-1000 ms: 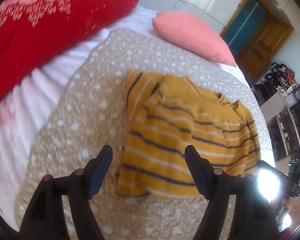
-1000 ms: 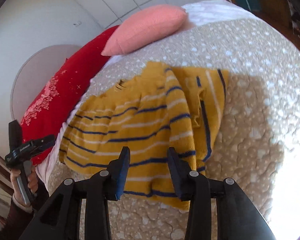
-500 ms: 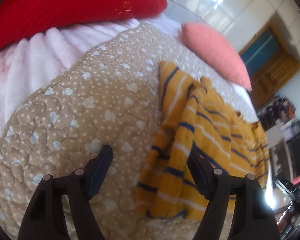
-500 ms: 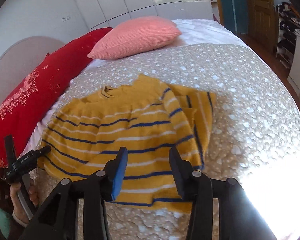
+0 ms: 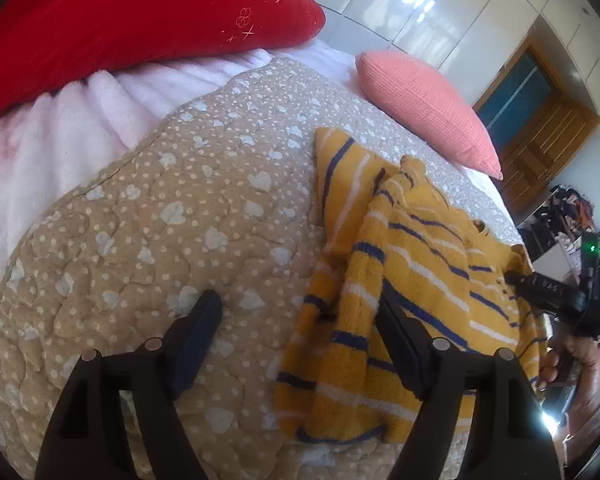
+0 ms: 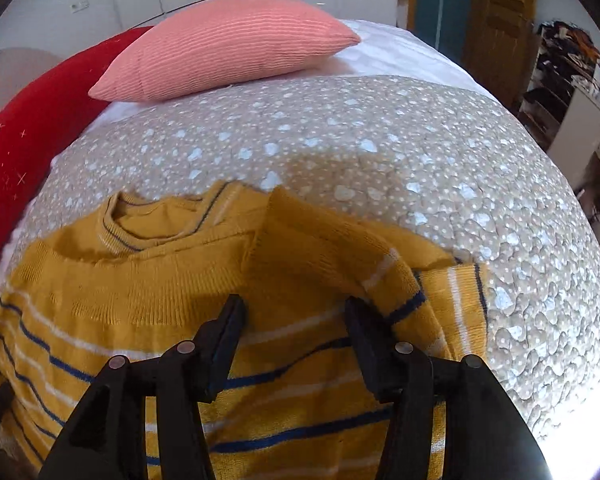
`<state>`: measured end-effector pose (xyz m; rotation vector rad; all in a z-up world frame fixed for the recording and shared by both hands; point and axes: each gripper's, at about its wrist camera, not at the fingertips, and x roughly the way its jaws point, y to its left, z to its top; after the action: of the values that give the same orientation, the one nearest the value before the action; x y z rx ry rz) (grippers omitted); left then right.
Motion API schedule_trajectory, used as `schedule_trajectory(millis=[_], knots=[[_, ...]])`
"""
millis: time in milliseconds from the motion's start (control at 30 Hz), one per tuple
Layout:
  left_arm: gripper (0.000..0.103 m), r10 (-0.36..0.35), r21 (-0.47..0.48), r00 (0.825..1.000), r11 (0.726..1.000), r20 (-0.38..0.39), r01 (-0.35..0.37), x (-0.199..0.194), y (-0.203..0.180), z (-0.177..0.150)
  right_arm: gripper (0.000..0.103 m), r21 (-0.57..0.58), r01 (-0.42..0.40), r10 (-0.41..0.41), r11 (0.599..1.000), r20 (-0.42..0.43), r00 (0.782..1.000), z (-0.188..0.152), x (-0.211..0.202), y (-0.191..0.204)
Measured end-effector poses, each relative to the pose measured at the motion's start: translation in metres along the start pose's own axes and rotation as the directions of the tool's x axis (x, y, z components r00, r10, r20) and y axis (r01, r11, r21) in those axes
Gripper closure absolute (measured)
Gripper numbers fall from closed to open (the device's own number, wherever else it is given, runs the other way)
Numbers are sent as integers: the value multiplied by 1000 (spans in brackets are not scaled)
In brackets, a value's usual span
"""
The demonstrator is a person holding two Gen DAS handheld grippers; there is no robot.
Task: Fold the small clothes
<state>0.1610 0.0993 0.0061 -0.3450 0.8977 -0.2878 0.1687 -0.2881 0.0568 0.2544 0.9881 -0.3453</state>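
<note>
Bedroom setting: work proceeds on a beige quilted bedspread with white heart print (image 5: 188,216). Nearest, the left gripper (image 5: 296,320) hovers with jaws wide and empty, straddling the hem-side edge of the mustard-yellow knitted sweater with navy and white stripes (image 5: 412,280); this looks like preparation for a fold. The right gripper (image 6: 294,320), jaws moderately apart and holding nothing, hangs over the sweater's chest below the collar (image 6: 160,220). One sleeve (image 6: 340,248) already lies folded across the body (the other is not clearly shown). Farther off, toward the head of the bed, rest a coral ribbed cushion (image 6: 228,56) and a large red embroidered pillow (image 5: 120,20).
</note>
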Motion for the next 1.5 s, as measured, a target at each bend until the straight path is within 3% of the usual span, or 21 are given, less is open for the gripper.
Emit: schedule_trajectory(millis=[133,300,467,667,800,933,1200,1367,1500], knots=[[26,15,6,1000,1000,2,-15,-2,-1,-2,46,-14,40,-39,999,30,999,-2,-20,16],[26,37,-3,999,999,30,-37,-13,0,-6,39,-111,-103,108,989,45,993,-13,-56,77],[26,87,-3,991,996,100,-87,-38,4,-9,34,-224,-235,235,946,-24,972,-32,-68,156],[26,160,-32,965,987,209,-157,-72,22,-3,33,-282,-329,311,901,-109,944,-55,-60,229],[25,158,-101,964,985,212,-139,-82,44,3,31,-333,-328,295,884,-146,944,-65,-43,267],[25,155,-145,964,981,217,-125,-88,59,4,29,-399,-256,215,881,-144,966,-71,-25,290],[25,166,-182,963,975,214,-128,-89,71,9,11,-383,-233,191,894,-145,971,-74,-11,302],[25,169,-180,964,975,205,-133,-90,74,9,9,-410,-200,163,890,-123,979,-82,-9,312],[25,208,-245,957,957,203,-156,-93,95,14,9,-449,-152,118,881,-103,988,-88,-4,317]])
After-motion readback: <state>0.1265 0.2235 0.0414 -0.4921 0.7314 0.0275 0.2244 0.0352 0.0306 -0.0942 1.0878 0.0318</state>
